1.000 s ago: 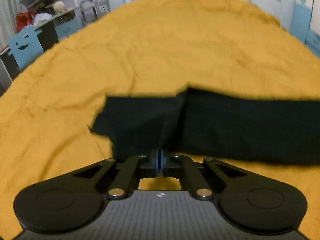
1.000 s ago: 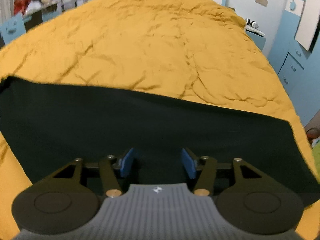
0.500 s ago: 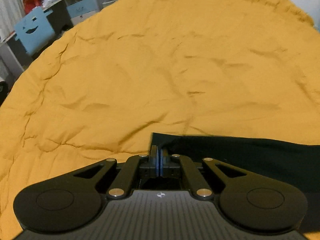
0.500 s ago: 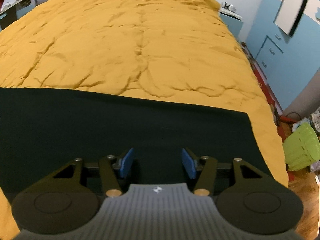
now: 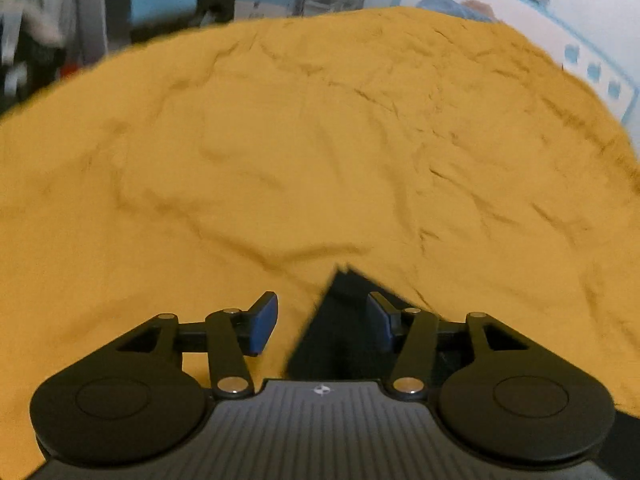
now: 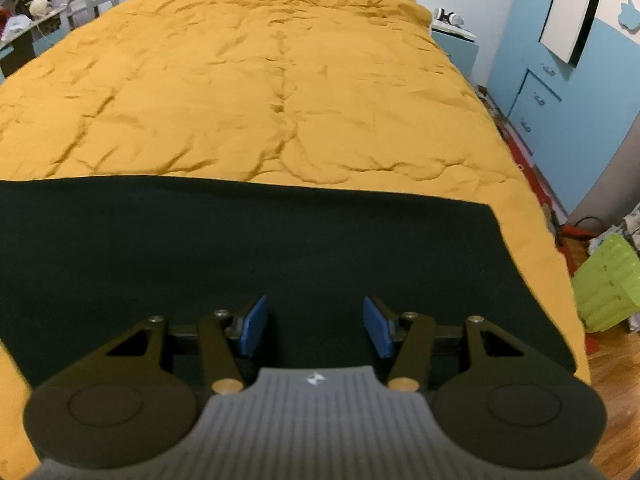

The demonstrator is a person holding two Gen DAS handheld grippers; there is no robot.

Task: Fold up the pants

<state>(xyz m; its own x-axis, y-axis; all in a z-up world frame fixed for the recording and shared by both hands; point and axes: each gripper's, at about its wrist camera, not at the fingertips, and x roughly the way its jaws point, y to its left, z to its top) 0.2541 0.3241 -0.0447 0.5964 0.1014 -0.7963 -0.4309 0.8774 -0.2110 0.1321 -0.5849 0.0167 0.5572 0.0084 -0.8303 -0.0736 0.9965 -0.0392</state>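
1. The dark pants [image 6: 256,248] lie flat on a bed covered by a wrinkled mustard-yellow quilt [image 6: 280,92], stretched as a wide band across the near end of the bed in the right wrist view
2. The far edge of the pants runs nearly straight from the left border of that view to a corner on the right, where the cloth ends short of the quilt's right edge
3. The right tongs [image 6: 316,326] hang over the pants with both blue pads [image 6: 252,326] spread wide apart; dark fabric shows in the gap between them and nothing is pinched
4. The left tongs [image 5: 322,326] are also spread, their blue pads [image 5: 264,326] well apart and gripping nothing
5. In the left wrist view only a pointed corner of the pants [image 5: 340,320] shows, reaching up between the pads; its left edge slants down between them, so the left pad sits over bare quilt [image 5: 300,152] and the right pad over dark cloth
6. Whether either pair of tongs touches the fabric cannot be told
7. Right of the bed stand blue cabinets with drawers [image 6: 560,92], and a lime-green basket [image 6: 608,284] sits on the wooden floor near the bed's corner
8. The left wrist view is blurred along its top edge, where room furniture shows only vaguely
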